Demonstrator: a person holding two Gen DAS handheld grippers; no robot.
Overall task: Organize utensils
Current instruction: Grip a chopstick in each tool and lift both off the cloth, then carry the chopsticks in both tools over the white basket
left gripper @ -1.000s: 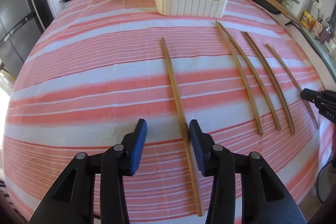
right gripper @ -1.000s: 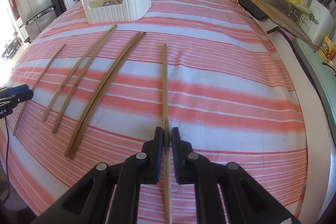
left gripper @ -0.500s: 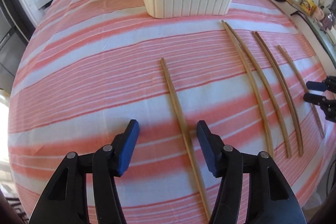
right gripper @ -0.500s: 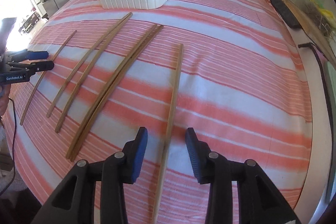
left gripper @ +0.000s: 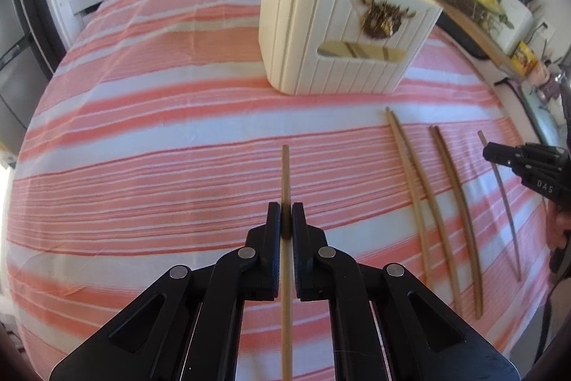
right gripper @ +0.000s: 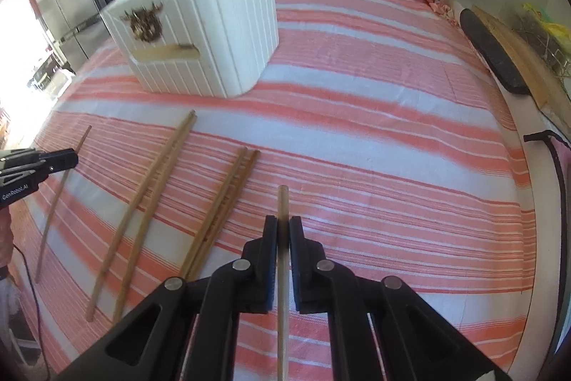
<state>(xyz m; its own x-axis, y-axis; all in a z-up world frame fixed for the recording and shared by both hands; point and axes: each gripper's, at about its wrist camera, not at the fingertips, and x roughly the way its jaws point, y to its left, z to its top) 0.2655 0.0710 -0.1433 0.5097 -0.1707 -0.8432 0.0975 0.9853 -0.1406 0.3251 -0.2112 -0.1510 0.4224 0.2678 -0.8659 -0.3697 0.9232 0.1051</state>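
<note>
Both claws clamped, one bamboo chopstick apiece: left claw pinches the left-hand chopstick, right claw the right-hand chopstick. Step in hand reads as carrying. Beyond, two loose chopstick pairs lie on the striped desk. Farther, white utensil holder, sticks already inside. Next move calls for tilting tips over its rim.

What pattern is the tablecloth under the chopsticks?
Coral-and-white stripes on the tablecloth, clearest in the right wrist view.
</note>
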